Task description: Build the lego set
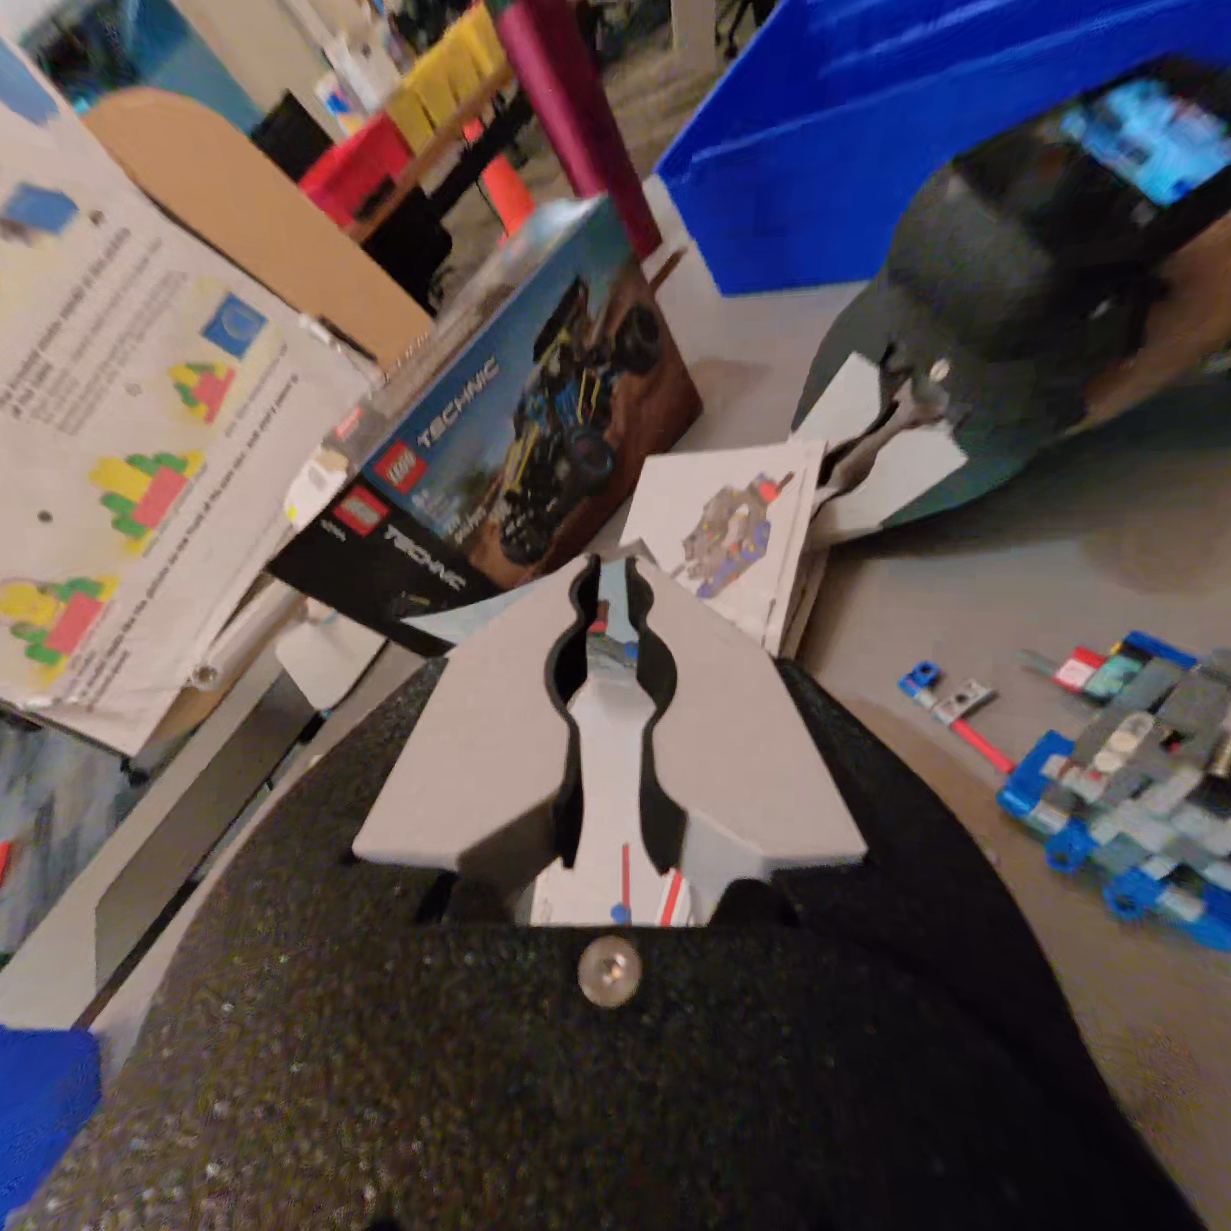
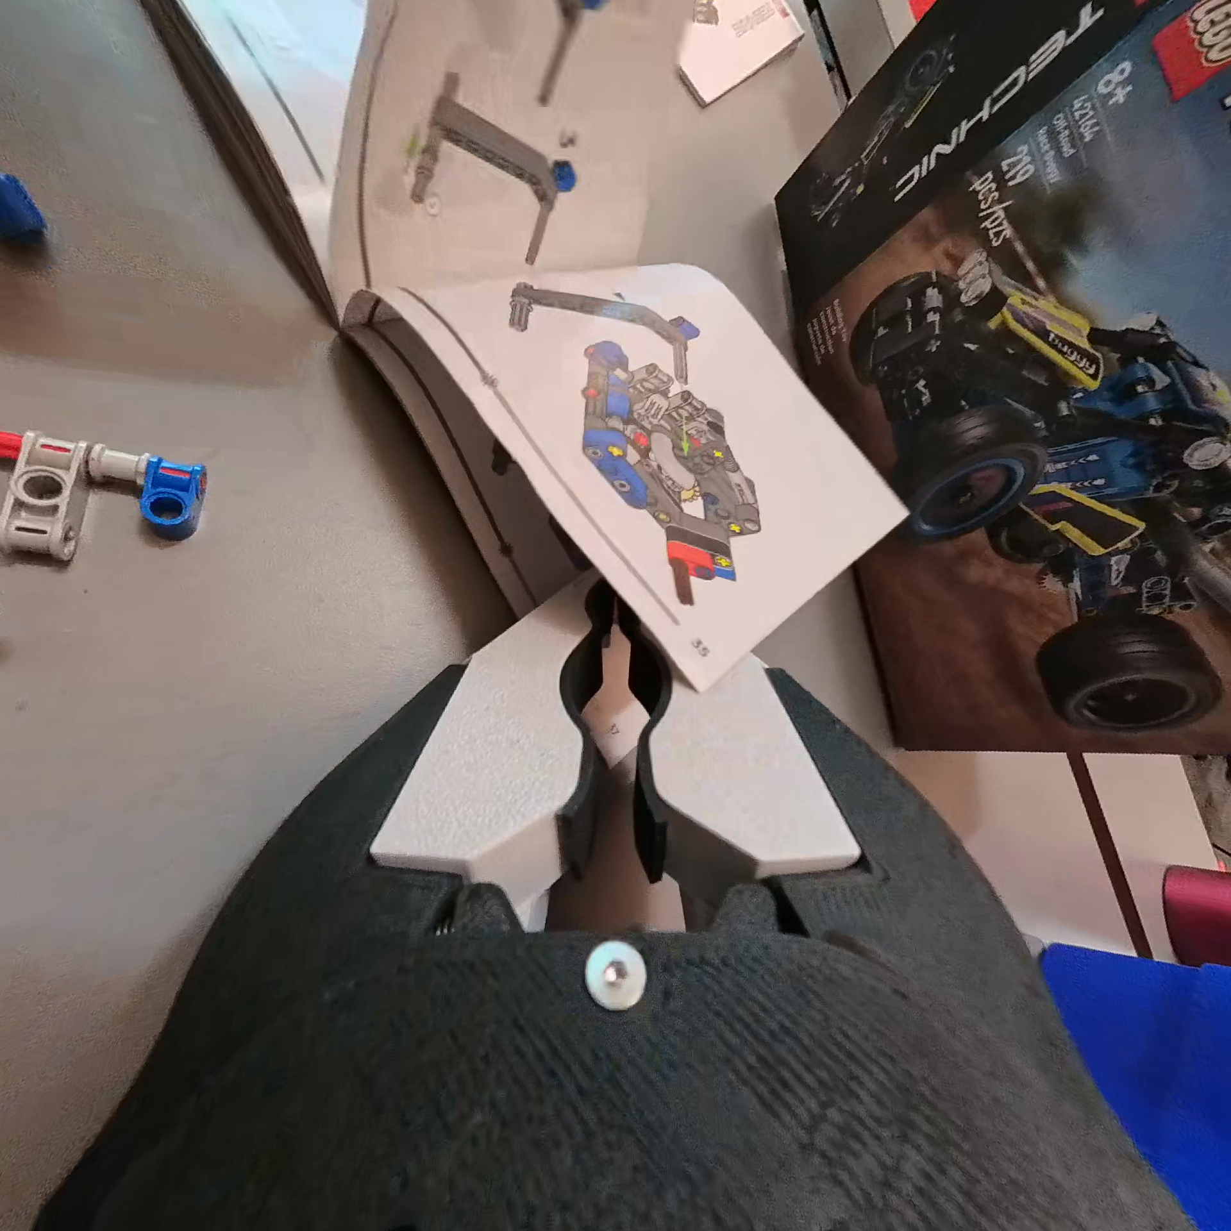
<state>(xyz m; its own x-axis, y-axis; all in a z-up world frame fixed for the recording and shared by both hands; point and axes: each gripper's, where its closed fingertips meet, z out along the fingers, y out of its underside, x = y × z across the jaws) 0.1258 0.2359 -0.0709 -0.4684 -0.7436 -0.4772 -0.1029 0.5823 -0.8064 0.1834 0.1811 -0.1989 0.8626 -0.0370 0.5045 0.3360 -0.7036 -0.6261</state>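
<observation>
- The right gripper [image 2: 614, 616] is pinching the lower corner of a page [image 2: 666, 466] of the instruction booklet [image 2: 426, 413], lifting it off the open booklet on the grey surface [image 2: 200, 666]; its tips are nearly together around the paper.
- The left gripper [image 1: 611, 573] is closed to a narrow slit and seems to hold nothing, though the view is blurred at the tips.
- From the left wrist view, the right gripper [image 1: 846, 466] shows at the booklet's [image 1: 726, 533] far edge.
- The partly built grey and blue model [image 1: 1132, 779] lies on the surface [image 1: 999, 599], to the right of the left gripper.
- A small assembly of a red axle, grey connector and blue connector [image 2: 100, 486] lies beside the booklet, apart from it.
- The set's box [image 2: 1039, 400] stands just beyond the booklet.
- A blue bin [image 1: 899, 146] stands behind.
</observation>
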